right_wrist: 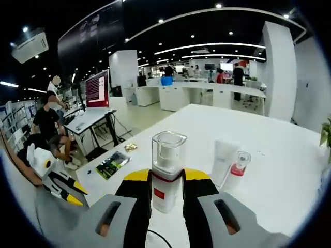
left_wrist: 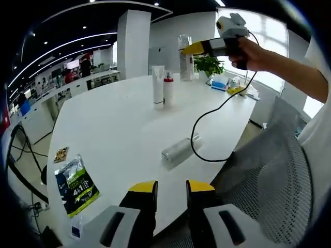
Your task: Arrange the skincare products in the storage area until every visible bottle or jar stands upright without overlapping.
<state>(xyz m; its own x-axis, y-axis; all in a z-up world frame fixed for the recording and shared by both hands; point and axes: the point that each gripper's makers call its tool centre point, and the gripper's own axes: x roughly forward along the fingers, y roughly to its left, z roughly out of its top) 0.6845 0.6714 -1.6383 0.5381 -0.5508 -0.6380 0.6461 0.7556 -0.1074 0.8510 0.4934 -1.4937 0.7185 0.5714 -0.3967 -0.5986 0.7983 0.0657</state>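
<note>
Starting with the left gripper view: the left gripper (left_wrist: 171,194) hangs over the near edge of the white table (left_wrist: 114,124), jaws spread and holding nothing, probably waiting its turn. A silver bottle (left_wrist: 180,148) lies on its side at 12 o'clock from the jaws, a black cable draped beside it; by the task it needs standing up. A white tube (left_wrist: 158,84) and a small red-collared bottle (left_wrist: 168,89) stand upright, touching or nearly so, further off at 12 o'clock. At 1 o'clock the right gripper (left_wrist: 192,48), held in a person's hand (left_wrist: 247,53), carries a clear-capped bottle (left_wrist: 185,57) above the table. A printed packet (left_wrist: 77,184) lies at 9 o'clock; its text is illegible.

Right gripper view: the right gripper (right_wrist: 166,178) pinches the clear-capped bottle (right_wrist: 166,170) upright by its lower body, presumably for vertical placement. The jaws hide its base. The tube (right_wrist: 223,161) and small bottle (right_wrist: 237,170) stand at 3 o'clock
</note>
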